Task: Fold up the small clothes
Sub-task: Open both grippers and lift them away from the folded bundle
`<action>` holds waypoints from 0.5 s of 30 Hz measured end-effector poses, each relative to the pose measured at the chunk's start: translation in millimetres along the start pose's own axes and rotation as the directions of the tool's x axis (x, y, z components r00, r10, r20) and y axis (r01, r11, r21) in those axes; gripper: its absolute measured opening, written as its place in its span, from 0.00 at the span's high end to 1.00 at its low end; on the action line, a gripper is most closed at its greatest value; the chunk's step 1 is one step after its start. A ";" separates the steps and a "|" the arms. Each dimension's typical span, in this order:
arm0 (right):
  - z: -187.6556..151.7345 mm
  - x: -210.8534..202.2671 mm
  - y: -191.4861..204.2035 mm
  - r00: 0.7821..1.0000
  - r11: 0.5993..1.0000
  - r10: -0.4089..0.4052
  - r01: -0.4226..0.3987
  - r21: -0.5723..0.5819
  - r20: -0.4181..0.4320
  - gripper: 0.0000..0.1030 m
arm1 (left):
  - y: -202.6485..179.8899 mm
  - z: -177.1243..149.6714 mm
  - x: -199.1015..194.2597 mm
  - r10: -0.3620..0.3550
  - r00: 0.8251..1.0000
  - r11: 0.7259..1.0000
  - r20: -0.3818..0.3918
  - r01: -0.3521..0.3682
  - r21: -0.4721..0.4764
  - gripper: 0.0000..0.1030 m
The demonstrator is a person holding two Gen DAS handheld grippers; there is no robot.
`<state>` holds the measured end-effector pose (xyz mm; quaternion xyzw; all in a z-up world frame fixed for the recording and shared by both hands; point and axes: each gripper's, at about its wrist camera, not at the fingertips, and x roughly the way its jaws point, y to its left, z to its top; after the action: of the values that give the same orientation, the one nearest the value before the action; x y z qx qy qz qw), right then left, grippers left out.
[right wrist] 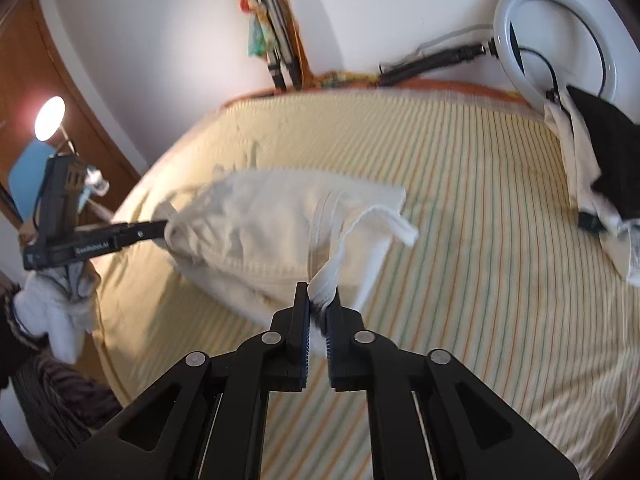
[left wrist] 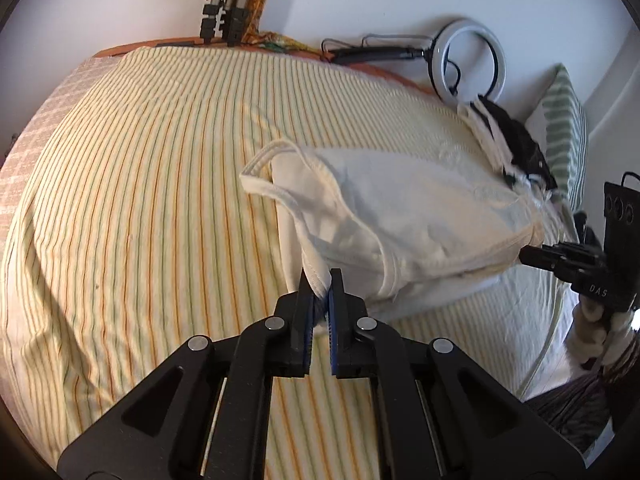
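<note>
A small cream sleeveless top (left wrist: 404, 208) hangs stretched between my two grippers above the striped bed sheet (left wrist: 140, 200). My left gripper (left wrist: 320, 280) is shut on one edge of the top near a strap. My right gripper (right wrist: 319, 294) is shut on a strap end of the same top (right wrist: 272, 216). Each gripper shows in the other's view: the right one (left wrist: 532, 254) at the far right, the left one (right wrist: 156, 228) at the left, both pinching the cloth.
A pile of black and white clothes (right wrist: 600, 168) lies at the bed's far right. A ring light (right wrist: 560, 36) leans on the wall behind it. A striped pillow (left wrist: 568, 136) stands at the right. A tripod (right wrist: 276, 40) stands against the wall. A lamp (right wrist: 48, 118) glows left.
</note>
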<state>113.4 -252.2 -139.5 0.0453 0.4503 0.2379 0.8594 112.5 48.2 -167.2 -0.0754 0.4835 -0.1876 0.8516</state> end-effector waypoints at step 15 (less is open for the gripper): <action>19.6 -30.0 18.5 0.996 0.996 0.090 -0.090 -0.006 0.016 0.88 | -24.9 27.7 -53.2 -0.015 0.997 0.995 0.074 0.008 0.096 0.89</action>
<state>107.7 -246.7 -100.0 0.0652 0.4403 0.2772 0.8515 105.4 44.7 -102.7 -0.0441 0.4414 -0.2127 0.8706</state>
